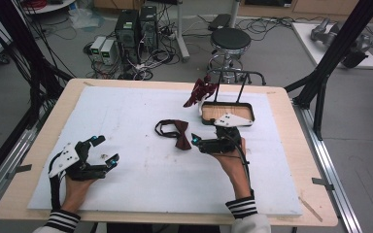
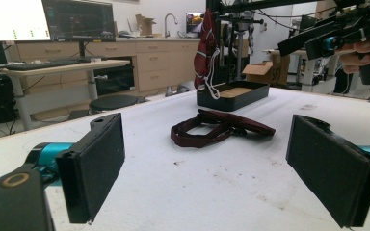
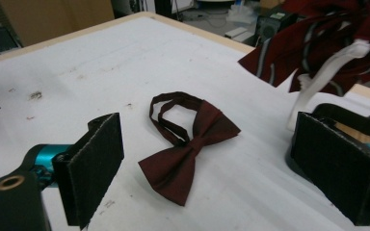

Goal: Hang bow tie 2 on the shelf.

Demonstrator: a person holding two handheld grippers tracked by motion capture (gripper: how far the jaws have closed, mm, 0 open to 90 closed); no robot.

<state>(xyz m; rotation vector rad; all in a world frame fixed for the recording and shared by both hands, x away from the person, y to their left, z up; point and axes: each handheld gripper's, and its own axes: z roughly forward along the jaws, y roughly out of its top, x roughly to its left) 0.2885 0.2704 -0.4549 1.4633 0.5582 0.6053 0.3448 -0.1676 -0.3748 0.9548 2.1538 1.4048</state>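
Approach phase, judged from tong positions: the right tongs are lining up on the loose bow tie.

High view. Bow tie (image 1: 176,134) lies flat on the white mat of the counter (image 1: 126,126), near its centre, strap loop toward 10 o'clock, bow toward 5 o'clock. Right tongs (image 1: 194,141) sit just beside the bow at its 3 o'clock, not touching. Left tongs (image 1: 106,148) rest well apart, at 8 o'clock from the tie, spread and empty. A black stand with tray (image 1: 227,113) stands at 1 o'clock from the tie; a second dark red tie (image 1: 200,91) hangs from its rail.

Left gripper view. Both pads released, wide gap, nothing between them. Bow tie (image 2: 220,128) lies ahead at 12 o'clock, tray (image 2: 231,96) behind it.

Right gripper view. Jaws released, wide apart; bow tie (image 3: 189,149) lies between and beyond them, knot about at centre, strap loop toward 11 o'clock. Hanging tie (image 3: 318,45) at 1 o'clock, close to the right pad (image 3: 339,168).

Judgement on doing the step well: centre the jaws over the knot, the thickest part, rather than a thin wing; come down until the pads reach the mat before closing, since the fabric lies flat. Keep clear of the hanging tie and tray edge. The left tongs could pin the strap if the tie drags.
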